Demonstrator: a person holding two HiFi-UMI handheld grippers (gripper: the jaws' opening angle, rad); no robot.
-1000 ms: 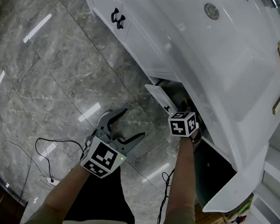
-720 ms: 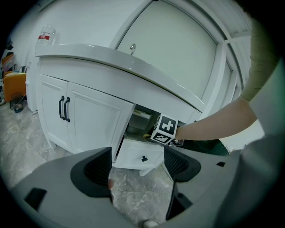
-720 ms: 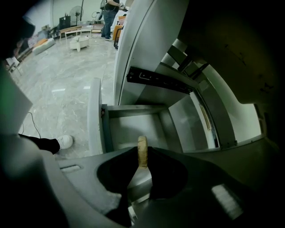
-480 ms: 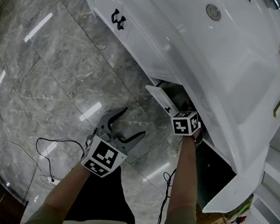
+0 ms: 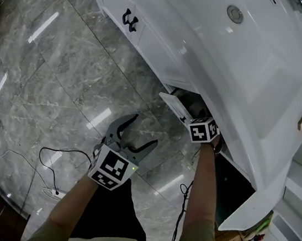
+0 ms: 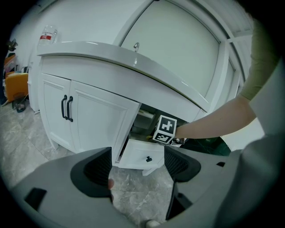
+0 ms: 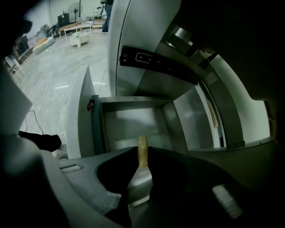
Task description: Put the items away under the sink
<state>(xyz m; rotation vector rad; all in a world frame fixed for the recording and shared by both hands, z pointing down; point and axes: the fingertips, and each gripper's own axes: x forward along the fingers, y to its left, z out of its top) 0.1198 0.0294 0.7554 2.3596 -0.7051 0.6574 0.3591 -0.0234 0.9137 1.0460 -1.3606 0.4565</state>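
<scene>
Left gripper (image 5: pixel 141 132): jaws spread wide, nothing between them; out over the marble floor (image 5: pixel 57 70), at 7 o'clock from the right gripper in the head view.
Left gripper aim (image 6: pixel 138 162): straight at the white cabinet, with the open drawer (image 6: pixel 141 156) framed between the two pads.
Right gripper (image 5: pixel 202 131): marker cube right at the edge of the sink counter (image 5: pixel 243 58), jaws tucked out of the head view beneath it, inside the open cabinet.
Right gripper grip (image 7: pixel 141 153): clamped tight on a thin tan item (image 7: pixel 142 149), edge-on and upright; kind not clear.
Thin tan item: up in the jaws under the sink, the drawer's bare inside (image 7: pixel 133 127) just beyond it.
Drawer front (image 5: pixel 176 108): pulled out, black knob showing, at 10 o'clock from the right gripper's cube.
Closed doors (image 6: pixel 67 111): at 9 o'clock from the drawer, two black handles side by side.
Cable (image 5: pixel 49 167): black, loose on the floor, at 9 o'clock from the left gripper.
</scene>
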